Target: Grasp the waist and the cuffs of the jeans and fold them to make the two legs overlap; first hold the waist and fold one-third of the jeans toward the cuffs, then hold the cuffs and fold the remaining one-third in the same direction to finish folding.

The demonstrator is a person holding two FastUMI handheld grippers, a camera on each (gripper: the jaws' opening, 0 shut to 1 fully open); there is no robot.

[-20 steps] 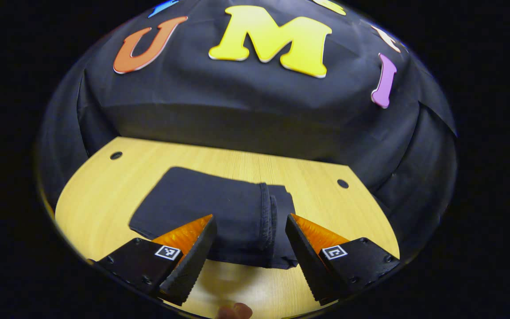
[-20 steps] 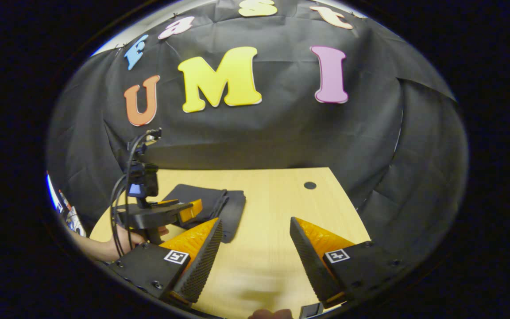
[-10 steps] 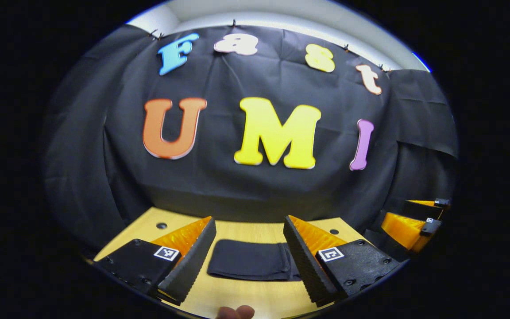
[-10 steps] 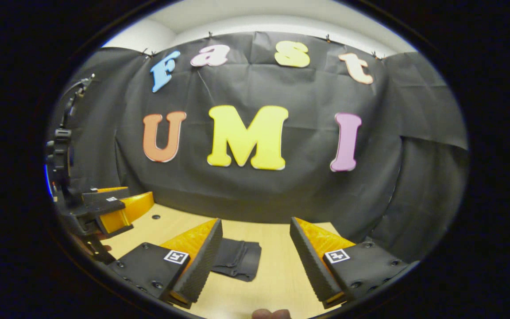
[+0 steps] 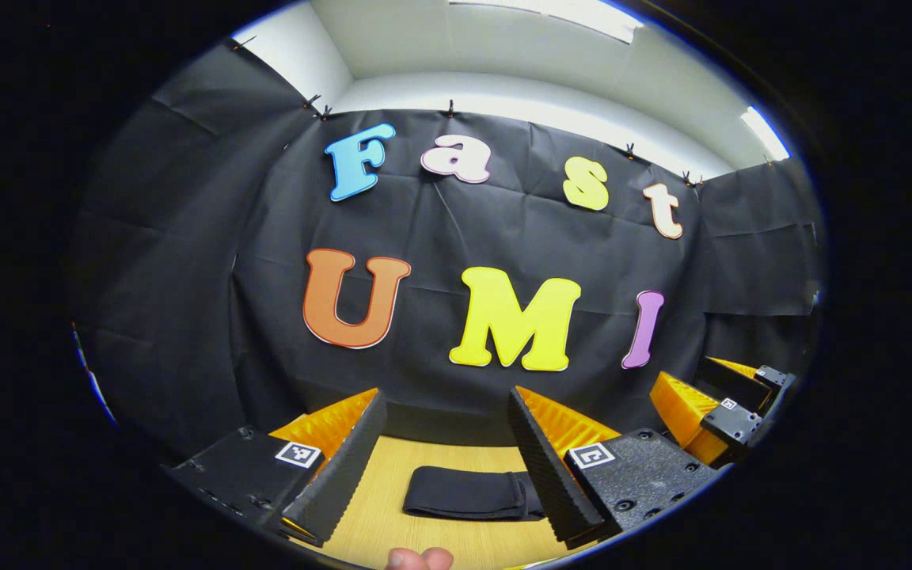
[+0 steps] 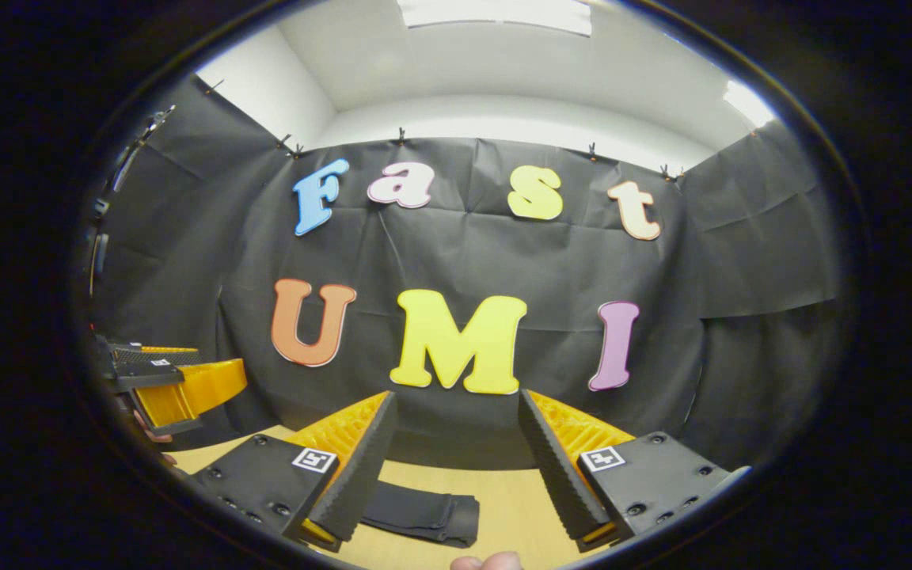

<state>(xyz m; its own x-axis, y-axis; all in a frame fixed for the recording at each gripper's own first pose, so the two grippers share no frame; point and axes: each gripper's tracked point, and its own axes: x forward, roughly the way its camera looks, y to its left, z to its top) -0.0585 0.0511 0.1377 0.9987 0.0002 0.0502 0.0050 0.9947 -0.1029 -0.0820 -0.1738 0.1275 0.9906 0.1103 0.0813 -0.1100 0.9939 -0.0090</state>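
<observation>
Jeans (image 5: 464, 502) lie as a compact folded bundle on the surface (image 5: 381, 514), folding apparently complete; left gripper (image 5: 446, 467) and right gripper (image 6: 456, 467) fingers apart, empty.

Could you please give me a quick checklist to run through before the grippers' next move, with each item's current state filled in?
1. Jeans folded into a compact bundle on the table: ok.
2. Left gripper open, nothing between its fingers: ok.
3. Right gripper open, nothing between its fingers: ok.
4. Both grippers off the cloth: ok; the jeans lie on the table apart from the fingers in both views.
5. Fold edges squared and legs fully overlapped: cannot tell; the bundle is seen low and nearly edge-on in both views.
6. Grippers apart from each other: ok; the right gripper sits at the right edge of the left gripper view, away from the left gripper's fingers.
</observation>
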